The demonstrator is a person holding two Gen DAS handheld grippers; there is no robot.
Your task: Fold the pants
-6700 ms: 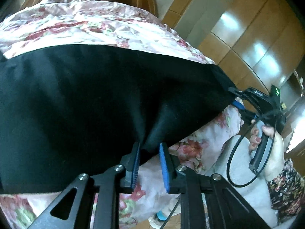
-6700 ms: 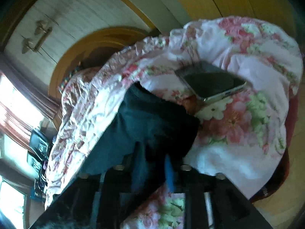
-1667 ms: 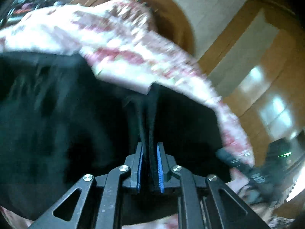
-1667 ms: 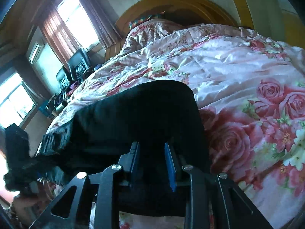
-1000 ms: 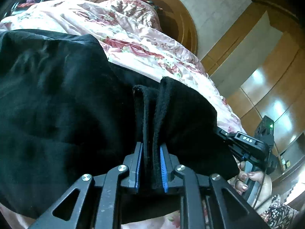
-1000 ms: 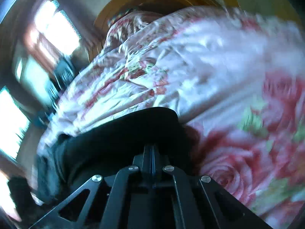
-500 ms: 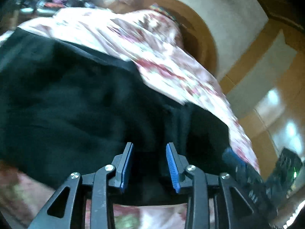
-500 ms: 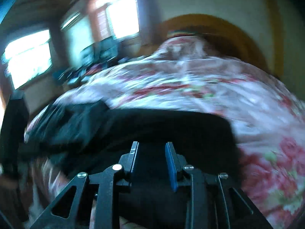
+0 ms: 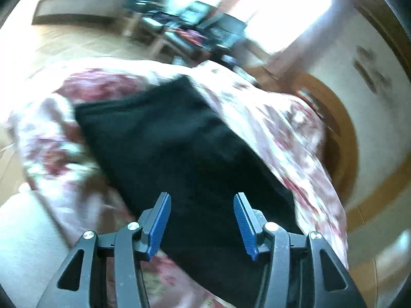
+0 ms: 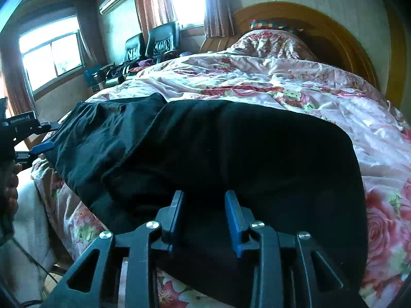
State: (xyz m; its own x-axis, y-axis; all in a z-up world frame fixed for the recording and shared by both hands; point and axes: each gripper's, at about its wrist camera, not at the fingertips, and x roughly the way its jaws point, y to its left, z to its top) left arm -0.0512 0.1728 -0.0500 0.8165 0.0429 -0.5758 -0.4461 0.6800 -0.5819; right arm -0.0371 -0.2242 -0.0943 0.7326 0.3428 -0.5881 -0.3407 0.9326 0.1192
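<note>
The black pants [image 9: 179, 141] lie folded on the floral bedspread [image 9: 287, 133]; the left wrist view is blurred. My left gripper [image 9: 201, 222] hovers over their near edge, its jaws opening wide, with no cloth pinched between the blue pads [image 9: 159, 227]. In the right wrist view the pants [image 10: 231, 148] show one layer lying over another, with the folded edge running down the left. My right gripper [image 10: 204, 214] is low over the near edge, jaws opening, and its pads [image 10: 232, 220] stand clear of the fabric. The left gripper [image 10: 33, 138] is at the pants' left end.
The bedspread [image 10: 269, 77] covers the whole bed up to a curved wooden headboard [image 10: 341, 33]. Black chairs [image 10: 159, 41] and bright windows [image 10: 51, 56] stand beyond the bed's far side. A hand [image 10: 10, 182] holds the left gripper. Pale cloth [image 9: 25, 243] lies beside the bed.
Both grippers were shut on bunched pants cloth a second ago and have let go and opened. The left one has swung and rolled, so its view now faces the windows.
</note>
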